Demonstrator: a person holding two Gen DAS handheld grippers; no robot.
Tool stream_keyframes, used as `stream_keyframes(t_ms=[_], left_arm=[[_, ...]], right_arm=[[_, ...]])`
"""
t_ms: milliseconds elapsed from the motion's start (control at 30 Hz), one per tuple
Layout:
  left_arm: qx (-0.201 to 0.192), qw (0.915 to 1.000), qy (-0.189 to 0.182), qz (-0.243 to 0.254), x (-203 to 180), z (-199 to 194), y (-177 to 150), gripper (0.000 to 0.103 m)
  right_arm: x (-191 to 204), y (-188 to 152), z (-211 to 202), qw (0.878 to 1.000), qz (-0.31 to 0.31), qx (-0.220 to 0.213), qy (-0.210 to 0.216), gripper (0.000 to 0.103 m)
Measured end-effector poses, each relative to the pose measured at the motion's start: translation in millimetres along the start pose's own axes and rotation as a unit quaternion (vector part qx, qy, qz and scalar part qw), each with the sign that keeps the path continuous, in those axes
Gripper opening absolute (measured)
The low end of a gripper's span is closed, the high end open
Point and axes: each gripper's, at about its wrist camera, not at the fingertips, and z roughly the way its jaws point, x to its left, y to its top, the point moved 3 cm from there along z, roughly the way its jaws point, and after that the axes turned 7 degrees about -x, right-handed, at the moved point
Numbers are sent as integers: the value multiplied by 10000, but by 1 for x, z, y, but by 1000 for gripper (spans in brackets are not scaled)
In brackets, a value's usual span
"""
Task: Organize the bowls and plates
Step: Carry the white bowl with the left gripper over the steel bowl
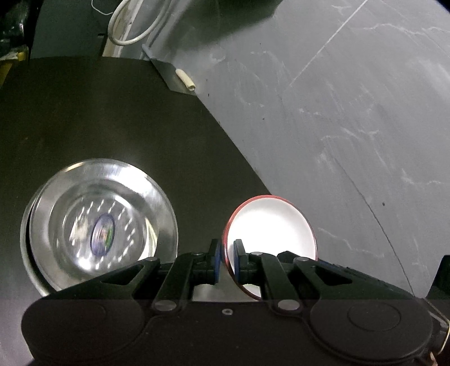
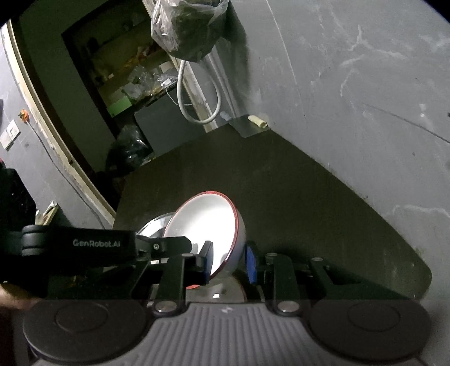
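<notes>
My left gripper is shut on the rim of a white bowl with a red rim, held above the dark table. A shiny steel plate stack lies on the table to its left. In the right wrist view the same bowl stands tilted between my right gripper's blue pads, which sit close on both sides of its wall. The left gripper body reaches in from the left, and the steel plate shows behind the bowl.
A grey wall borders the table on the right. A metal scraper lies at the table's far corner, with a white cable loop behind it. A plastic bag hangs above, and a cluttered shelf stands behind.
</notes>
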Motion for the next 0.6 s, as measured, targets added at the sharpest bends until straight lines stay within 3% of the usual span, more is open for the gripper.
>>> stream_keyframes(t_ms=[267,600], left_arm=[[284,9995,109,-41,4,-21,-28,9],[568,9979,262,-162,4,-15,-38,9]], right_arm=[[15,-16,-9,9989,-286,361,12,29],[13,-25,-8,9963,-353,775,-86,29]])
